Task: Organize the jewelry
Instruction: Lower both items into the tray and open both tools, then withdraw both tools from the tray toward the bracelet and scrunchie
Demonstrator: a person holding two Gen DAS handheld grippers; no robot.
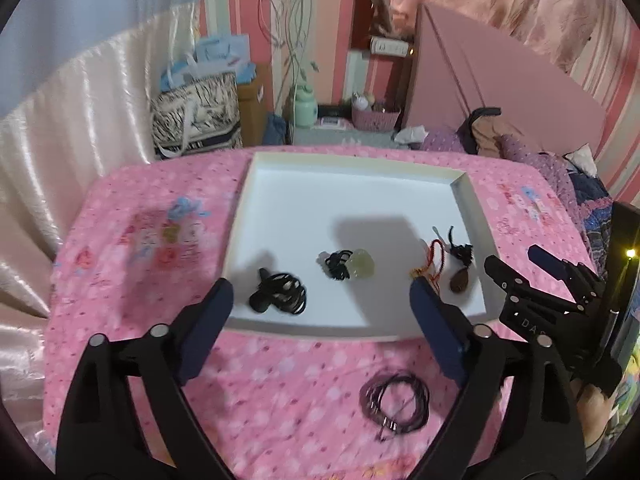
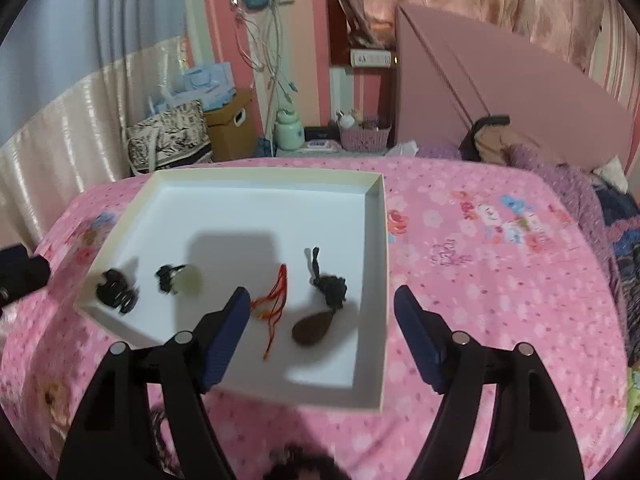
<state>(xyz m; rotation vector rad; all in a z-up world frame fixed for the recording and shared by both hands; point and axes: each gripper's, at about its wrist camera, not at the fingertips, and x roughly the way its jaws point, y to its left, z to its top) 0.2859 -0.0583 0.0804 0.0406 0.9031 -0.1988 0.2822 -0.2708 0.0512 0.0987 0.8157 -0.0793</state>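
Observation:
A white tray [image 1: 280, 184] [image 2: 376, 264] lies on the pink bedspread. In it lie a black pendant with coiled cord [image 1: 278, 295] [image 2: 116, 290], a pale green bead on black cord [image 1: 360, 265] [image 2: 188, 282], a red cord piece [image 1: 430, 266] [image 2: 276, 300] and a brown teardrop pendant with black tassel [image 1: 460, 280] [image 2: 310, 328]. A dark coiled cord necklace [image 1: 394, 402] lies on the bedspread in front of the tray. My left gripper [image 1: 322, 312] is open and empty above the tray's near edge. My right gripper [image 2: 322, 320] [image 1: 516, 268] is open and empty over the tray's right part.
Bags [image 1: 196, 120], a cardboard box [image 2: 232, 128], a green bottle [image 1: 304, 106] and a pink basket [image 1: 376, 116] stand beyond the bed. A pink headboard [image 1: 500, 72] and bedding [image 2: 560, 184] are on the right.

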